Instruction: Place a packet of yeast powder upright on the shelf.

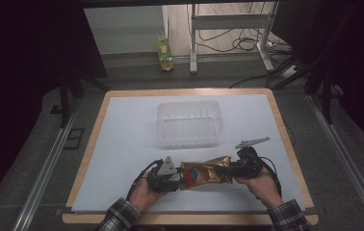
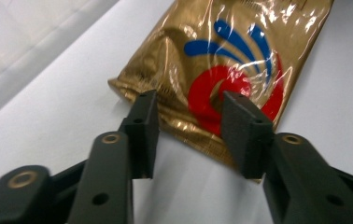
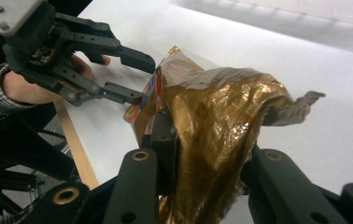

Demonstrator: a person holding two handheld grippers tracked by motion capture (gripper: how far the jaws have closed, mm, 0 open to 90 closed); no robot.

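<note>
White sheeting covers the bench, which has a bare wooden rim, and dark floor with cables lies beyond its far edge. From the high view, a clear plastic tub stands near the middle of the bench, toward the far edge. A crumpled gold bag lies near the front edge, stretched between the two claws. The left claw sits at the bag's left end and the right claw at its right end, each held by a hand in a plaid sleeve. A yellow bottle stands on the floor behind the bench.

Seen from the left claw view, the bag is shiny gold film printed with a red ring and blue curved stripes. Its sealed bottom edge lies on the white sheet between the left claw, whose jaws stand apart on either side of it; the pads do not press on the film, so this claw is released.

Looking along the right claw view, the right claw is clenched on the bag, gold film bunching up and over between its jaws, a torn grey flap sticking out to one side. Farther off, the left claw stands open at the bag's other end, its tips just beside the film.
</note>
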